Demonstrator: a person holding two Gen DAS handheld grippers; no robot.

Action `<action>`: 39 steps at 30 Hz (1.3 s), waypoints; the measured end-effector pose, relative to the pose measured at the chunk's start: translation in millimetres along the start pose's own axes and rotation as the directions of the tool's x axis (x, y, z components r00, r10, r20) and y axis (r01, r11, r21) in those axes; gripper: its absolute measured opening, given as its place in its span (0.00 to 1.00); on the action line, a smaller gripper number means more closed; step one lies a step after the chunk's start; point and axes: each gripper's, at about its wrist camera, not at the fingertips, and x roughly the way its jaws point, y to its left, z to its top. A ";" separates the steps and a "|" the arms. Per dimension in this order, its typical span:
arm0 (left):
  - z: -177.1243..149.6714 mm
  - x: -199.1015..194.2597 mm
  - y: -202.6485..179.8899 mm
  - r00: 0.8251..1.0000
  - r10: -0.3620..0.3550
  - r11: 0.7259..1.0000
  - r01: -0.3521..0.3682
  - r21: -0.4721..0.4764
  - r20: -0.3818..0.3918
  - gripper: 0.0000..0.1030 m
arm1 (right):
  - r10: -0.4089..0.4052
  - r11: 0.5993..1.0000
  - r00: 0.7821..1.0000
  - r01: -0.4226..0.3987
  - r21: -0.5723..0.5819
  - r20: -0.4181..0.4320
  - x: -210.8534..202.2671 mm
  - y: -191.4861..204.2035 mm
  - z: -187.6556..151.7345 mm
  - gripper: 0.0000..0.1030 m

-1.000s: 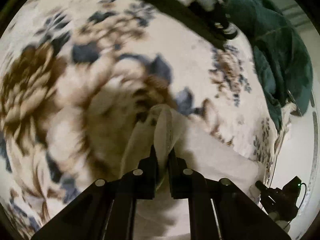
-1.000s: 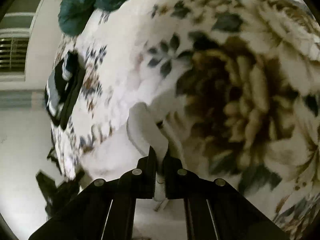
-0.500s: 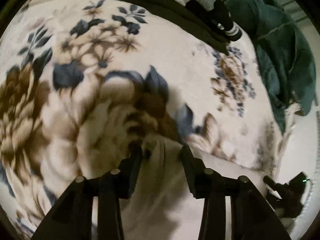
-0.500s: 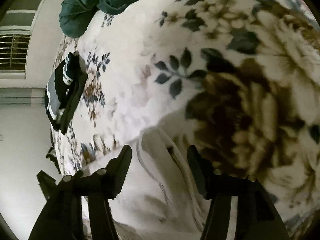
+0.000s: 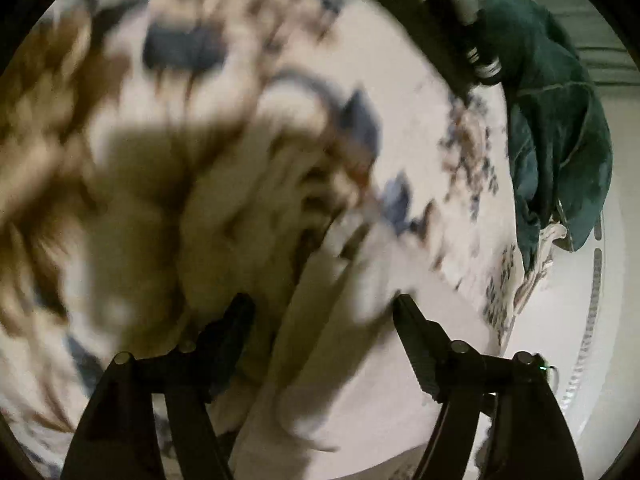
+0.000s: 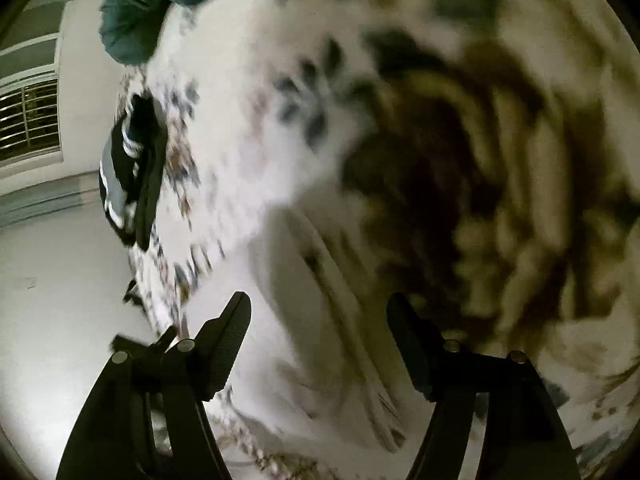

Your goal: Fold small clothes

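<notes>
- On the floral blanket (image 5: 400, 92) lies our small white garment (image 5: 332, 352), spread beneath both tools; we judge one fold is down, though blur hides its exact shape.
- Our left gripper (image 5: 322, 320) has its jaws wide apart, holding nothing, with the white cloth showing in the gap.
- Our right gripper (image 6: 318, 320) is the same, jaws spread and empty over the garment's folded edge (image 6: 320, 280).
- Why open? We reckon the cloth lies free so we can take a fresh hold.
- Room looks good ahead. The green garment (image 5: 560, 140) sits well apart at the blanket's far edge, and the black striped bundle (image 6: 130, 172) lies near the side edge.
</notes>
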 end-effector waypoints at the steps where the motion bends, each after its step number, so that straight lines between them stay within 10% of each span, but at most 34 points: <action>1: -0.8 3.5 0.5 1.000 -0.011 1.000 0.011 0.002 -0.004 0.69 | 0.037 0.999 0.999 -0.037 0.017 -0.030 7.4 -5.4 -1.4 0.70; 5: -0.1 10.9 -11.3 0.999 -0.034 0.999 0.034 0.016 -0.005 0.66 | 0.143 0.989 0.985 -0.140 0.041 -0.094 32.9 -12.0 -2.3 0.70; 8: -3.3 14.9 -29.3 1.000 -0.018 0.997 0.018 0.075 -0.003 0.17 | 0.133 0.991 0.987 -0.132 0.026 -0.088 39.6 -5.4 -1.5 0.26; 23: 6.3 -88.7 -68.9 0.980 -0.069 0.996 0.057 0.067 0.186 0.14 | 0.101 0.984 0.994 -0.107 -0.142 -0.046 -7.5 121.7 -15.7 0.16; 39: 294.8 -182.9 -153.1 0.929 -0.056 0.966 -0.041 0.255 0.364 0.14 | 0.126 0.929 0.990 -0.096 -0.359 0.062 70.1 423.8 138.4 0.16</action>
